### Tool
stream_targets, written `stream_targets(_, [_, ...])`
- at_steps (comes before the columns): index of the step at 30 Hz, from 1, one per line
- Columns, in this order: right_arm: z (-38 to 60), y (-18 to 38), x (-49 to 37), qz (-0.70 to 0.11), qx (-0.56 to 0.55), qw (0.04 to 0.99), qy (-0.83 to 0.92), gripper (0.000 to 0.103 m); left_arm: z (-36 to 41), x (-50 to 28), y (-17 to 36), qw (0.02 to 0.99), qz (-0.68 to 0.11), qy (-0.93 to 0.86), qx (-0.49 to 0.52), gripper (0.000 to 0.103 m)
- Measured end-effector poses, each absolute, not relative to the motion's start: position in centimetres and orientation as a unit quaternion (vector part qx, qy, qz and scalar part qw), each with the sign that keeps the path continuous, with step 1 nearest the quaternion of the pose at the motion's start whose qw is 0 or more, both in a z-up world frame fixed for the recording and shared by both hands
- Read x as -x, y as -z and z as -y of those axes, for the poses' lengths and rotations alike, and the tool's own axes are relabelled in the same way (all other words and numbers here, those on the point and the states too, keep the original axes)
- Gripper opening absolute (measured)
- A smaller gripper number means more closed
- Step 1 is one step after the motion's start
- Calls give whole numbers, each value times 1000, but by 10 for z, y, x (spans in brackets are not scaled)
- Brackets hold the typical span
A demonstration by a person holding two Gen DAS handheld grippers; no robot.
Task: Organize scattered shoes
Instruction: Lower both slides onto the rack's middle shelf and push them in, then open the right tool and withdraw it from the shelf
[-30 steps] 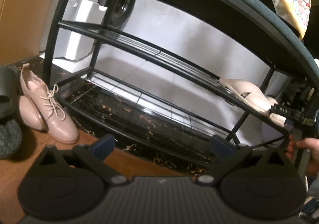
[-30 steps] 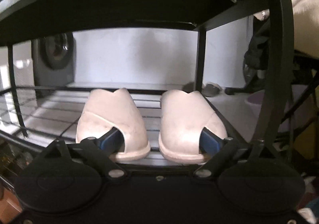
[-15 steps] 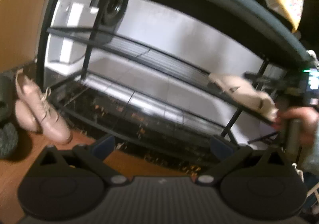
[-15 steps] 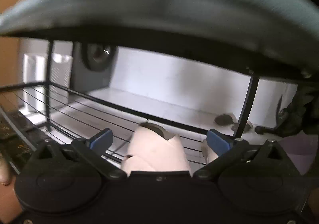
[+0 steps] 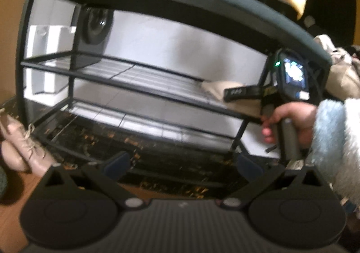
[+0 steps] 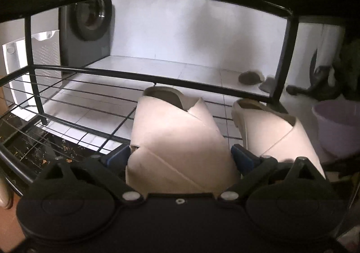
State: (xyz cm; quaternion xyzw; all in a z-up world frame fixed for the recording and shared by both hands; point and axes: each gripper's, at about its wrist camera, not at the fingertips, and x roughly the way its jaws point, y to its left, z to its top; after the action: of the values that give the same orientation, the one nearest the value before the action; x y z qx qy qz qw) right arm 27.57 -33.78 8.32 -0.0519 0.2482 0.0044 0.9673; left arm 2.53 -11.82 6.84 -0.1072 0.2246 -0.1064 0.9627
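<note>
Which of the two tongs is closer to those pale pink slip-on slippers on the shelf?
Right. The right tongs sit open around one pale pink slip-on slipper on the black wire shelf; the left tongs hang back, open and empty, before the rack.

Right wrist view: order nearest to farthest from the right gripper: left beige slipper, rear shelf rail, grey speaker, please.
1. Left beige slipper, between the right gripper fingers, on the wire shelf.
2. Rear shelf rail, just past the slipper's heel.
3. Grey speaker, behind the rack, upper left.

No legible text or labels anywhere, only blur.
</note>
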Motion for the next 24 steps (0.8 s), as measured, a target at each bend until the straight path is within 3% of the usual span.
stream_targets(13, [324, -79, -257, -190, 9, 967, 170, 92, 110, -24, -63, 963, -233, 90, 99, 102])
stream_targets(18, [315, -74, -255, -170, 30, 969, 178, 96, 106, -24, -63, 964, -233, 85, 92, 102])
stream_targets(19, [311, -75, -250, -157, 36, 972, 172, 103, 104, -23, -63, 964, -233, 82, 93, 102])
stream_targets(24, [283, -79, -206, -85, 54, 987, 122, 103, 93, -24, -65, 966, -232, 69, 93, 102])
